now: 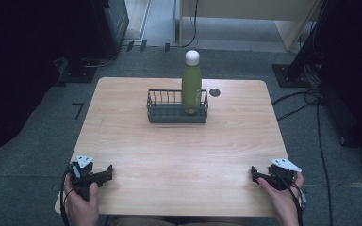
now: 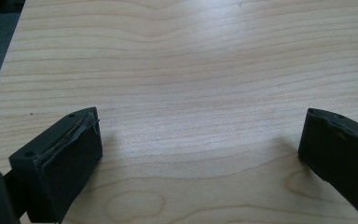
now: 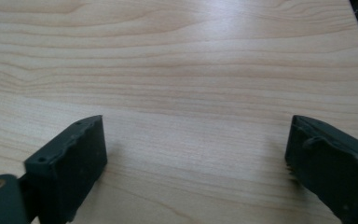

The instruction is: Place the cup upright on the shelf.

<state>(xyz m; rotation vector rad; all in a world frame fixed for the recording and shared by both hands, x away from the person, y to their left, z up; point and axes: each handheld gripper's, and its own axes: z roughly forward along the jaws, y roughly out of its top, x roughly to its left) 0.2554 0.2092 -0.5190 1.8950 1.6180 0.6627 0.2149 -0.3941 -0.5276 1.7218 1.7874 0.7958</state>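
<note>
- Green bottle (image 1: 191,84) with white cap upright at the right end of the dark wire basket (image 1: 169,113), far middle of the table (image 1: 179,155).
- Left gripper (image 1: 107,172) held at the near left corner, jaws wide apart over bare wood, nothing between them.
- Right gripper (image 1: 254,173) held at the near right corner, jaws likewise wide and holding nothing.
- Both grippers well apart from basket and bottle.
- Small dark round spot (image 1: 214,92) just right of the basket.
</note>
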